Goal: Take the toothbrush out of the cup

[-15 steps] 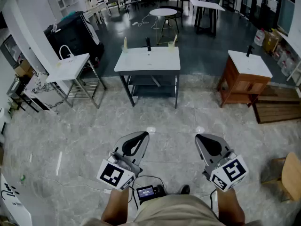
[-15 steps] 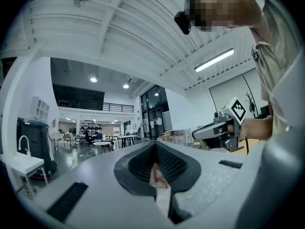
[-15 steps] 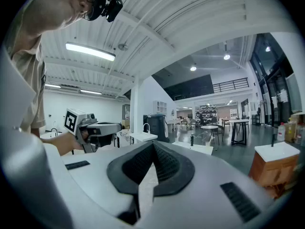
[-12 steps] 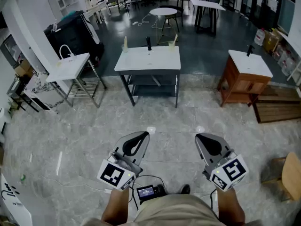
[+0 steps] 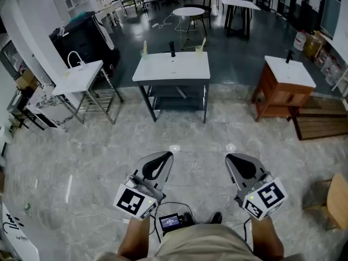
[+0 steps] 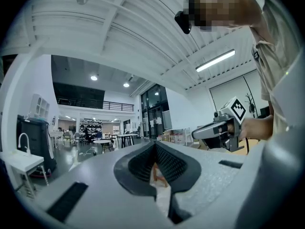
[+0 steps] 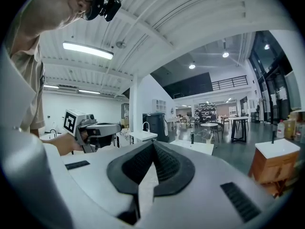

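Both my claws are pinched fully shut with nothing between the jaws. The left claw (image 5: 163,156) and the right claw (image 5: 235,159) hang side by side over the stone floor (image 5: 81,145), apart from each other and touching nothing. Well ahead of them stands a white sink table (image 5: 171,68) with a pale cup (image 5: 144,52) ahead-left of the left claw and another (image 5: 199,49) ahead between the two. Each holds a thin stick (image 5: 145,44), too small for me to confirm as the toothbrush.
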Tool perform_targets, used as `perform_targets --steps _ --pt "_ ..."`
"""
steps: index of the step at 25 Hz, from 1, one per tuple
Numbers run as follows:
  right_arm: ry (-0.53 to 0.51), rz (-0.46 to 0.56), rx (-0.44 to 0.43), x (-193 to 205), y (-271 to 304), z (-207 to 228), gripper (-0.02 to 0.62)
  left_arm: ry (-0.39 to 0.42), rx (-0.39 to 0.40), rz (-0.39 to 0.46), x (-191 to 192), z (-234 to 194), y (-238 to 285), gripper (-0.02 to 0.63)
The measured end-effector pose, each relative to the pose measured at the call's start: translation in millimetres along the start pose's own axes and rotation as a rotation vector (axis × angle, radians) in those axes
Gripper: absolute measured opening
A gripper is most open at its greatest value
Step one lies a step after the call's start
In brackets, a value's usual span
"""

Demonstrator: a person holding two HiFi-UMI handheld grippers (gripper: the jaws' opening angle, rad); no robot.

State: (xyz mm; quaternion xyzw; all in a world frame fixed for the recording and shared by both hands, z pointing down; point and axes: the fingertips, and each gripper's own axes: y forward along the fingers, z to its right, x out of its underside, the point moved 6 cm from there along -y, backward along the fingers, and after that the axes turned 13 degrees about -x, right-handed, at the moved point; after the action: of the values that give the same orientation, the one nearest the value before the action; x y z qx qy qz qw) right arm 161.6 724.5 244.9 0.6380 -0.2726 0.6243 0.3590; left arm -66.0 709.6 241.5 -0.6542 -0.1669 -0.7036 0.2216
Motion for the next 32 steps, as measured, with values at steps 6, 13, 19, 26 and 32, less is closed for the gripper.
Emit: perform_targets --steps 6,13,19,26,32 --pt "0.014 0.014 0.026 2 15 2 0.005 0.003 0.020 -0.015 10 -14 2 0.008" --pt "0.012 0.026 0.054 2 29 5 0.006 -0.002 0.045 -0.003 15 -30 11 0.008" --pt "0.014 0.033 0.079 -2 32 28 0.005 -0.001 0.067 -0.003 15 -32 34 0.008" --pt "0.016 0.067 0.055 -3 34 100 0.006 0.034 0.030 -0.031 19 -31 90 0.008" --pt "0.028 0.080 0.010 -1 29 206 0.005 0.044 -0.016 -0.059 29 -13 184 0.008"
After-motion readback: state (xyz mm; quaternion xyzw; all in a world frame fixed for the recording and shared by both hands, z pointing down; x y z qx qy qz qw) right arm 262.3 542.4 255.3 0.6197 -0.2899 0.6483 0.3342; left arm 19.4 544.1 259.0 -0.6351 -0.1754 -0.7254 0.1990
